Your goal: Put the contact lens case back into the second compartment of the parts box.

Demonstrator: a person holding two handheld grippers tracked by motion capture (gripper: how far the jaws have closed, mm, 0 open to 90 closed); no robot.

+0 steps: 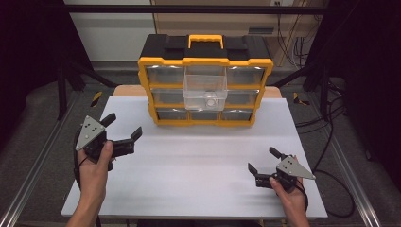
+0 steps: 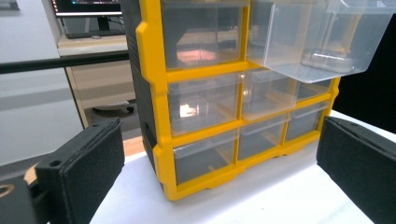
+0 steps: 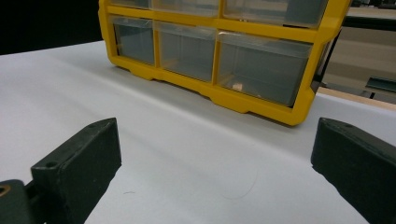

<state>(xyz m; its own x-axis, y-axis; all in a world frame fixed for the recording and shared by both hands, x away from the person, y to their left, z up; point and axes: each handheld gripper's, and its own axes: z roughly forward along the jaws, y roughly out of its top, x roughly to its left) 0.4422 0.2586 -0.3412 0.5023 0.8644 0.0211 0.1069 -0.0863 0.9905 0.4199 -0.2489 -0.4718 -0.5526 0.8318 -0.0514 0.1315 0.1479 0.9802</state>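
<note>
White counter carries a yellow organizer at the middle of its far edge; the top-middle drawer is pulled out. Left gripper hovers near the left edge, fingers wide, nothing between them, well apart from the organizer. Right gripper sits near the front right corner, fingers wide too, holding nothing.
</note>
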